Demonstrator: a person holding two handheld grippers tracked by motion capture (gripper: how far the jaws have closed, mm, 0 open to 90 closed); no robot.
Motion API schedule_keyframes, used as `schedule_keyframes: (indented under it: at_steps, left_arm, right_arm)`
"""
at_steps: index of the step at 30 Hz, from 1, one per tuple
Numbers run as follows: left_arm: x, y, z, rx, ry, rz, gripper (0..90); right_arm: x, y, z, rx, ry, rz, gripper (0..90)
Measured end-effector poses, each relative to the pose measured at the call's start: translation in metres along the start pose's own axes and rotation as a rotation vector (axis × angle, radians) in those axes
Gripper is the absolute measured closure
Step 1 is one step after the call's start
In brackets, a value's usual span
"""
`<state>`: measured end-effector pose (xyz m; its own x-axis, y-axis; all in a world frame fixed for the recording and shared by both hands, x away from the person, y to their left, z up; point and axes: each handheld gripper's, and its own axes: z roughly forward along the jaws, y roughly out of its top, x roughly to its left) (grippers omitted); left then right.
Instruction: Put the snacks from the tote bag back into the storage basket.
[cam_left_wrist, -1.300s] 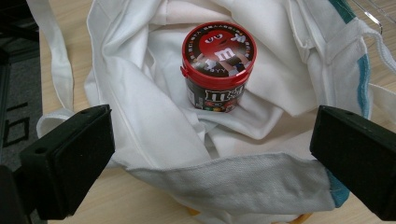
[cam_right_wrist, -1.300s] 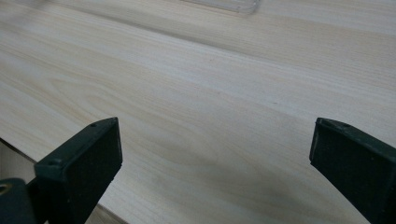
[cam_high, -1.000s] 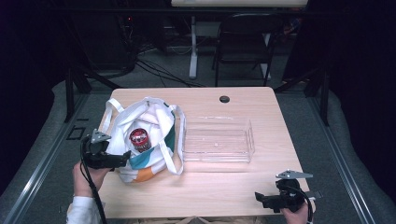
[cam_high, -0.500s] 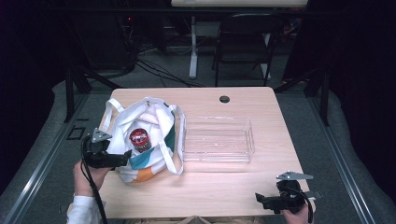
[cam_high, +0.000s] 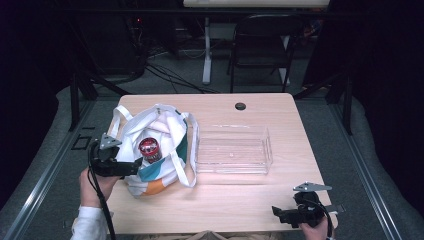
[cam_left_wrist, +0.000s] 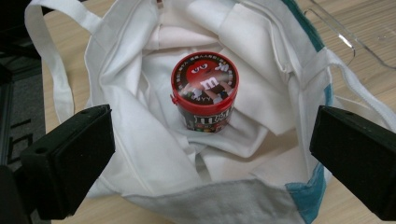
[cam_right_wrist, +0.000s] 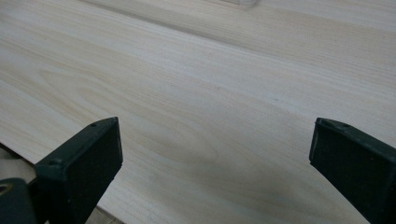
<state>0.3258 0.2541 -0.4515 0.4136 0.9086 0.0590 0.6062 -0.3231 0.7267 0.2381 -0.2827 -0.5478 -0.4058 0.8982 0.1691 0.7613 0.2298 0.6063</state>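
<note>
One small red-lidded candy tub (cam_left_wrist: 204, 92) is sitting mid-frame in the floppy white cloth bag (cam_left_wrist: 140, 154); left gripper (cam_left_wrist: 210, 154) is hovering spread wide — looks light, rigid, slick, so pinch its sides.

We see almost no change: the left gripper (cam_high: 131, 167) has perhaps crept slightly closer to the tote bag (cam_high: 150, 131), too little to be sure

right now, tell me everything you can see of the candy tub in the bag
The tub is a small round container with a red lid printed with a cartoon candy face, and a dark wall with white lettering. It looks like plastic. The lid is on. It stands roughly upright at the bottom of the open white bag, resting on folded cloth. The left gripper is open at the bag's mouth and does not touch it.
</note>
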Motion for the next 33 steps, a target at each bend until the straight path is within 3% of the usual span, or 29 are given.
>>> schedule_keyframes:
  at_steps: [15, 22, 27, 29, 33]
  left_arm:
    - [-0.007, 0.036, 0.000, -0.015, -0.018, 0.057, 0.5]
    - [-0.007, 0.048, 0.005, 0.017, -0.030, 0.067, 0.7]
    - [-0.006, 0.054, 0.013, 0.043, -0.040, 0.060, 0.9]
    - [-0.004, 0.057, 0.018, 0.048, -0.050, 0.035, 1.0]
    - [0.000, 0.061, 0.026, 0.077, -0.054, 0.024, 1.2]
  right_arm:
    - [0.002, -0.002, -0.001, 0.010, -0.019, 0.001, 2.2]
    - [0.002, -0.002, -0.001, 0.011, -0.021, 0.005, 2.3]
    - [0.002, -0.001, 0.001, 0.017, -0.025, -0.001, 2.2]
    - [0.002, -0.001, 0.001, 0.017, -0.020, -0.002, 2.2]
    - [0.002, -0.001, 0.001, 0.016, -0.018, -0.002, 2.2]
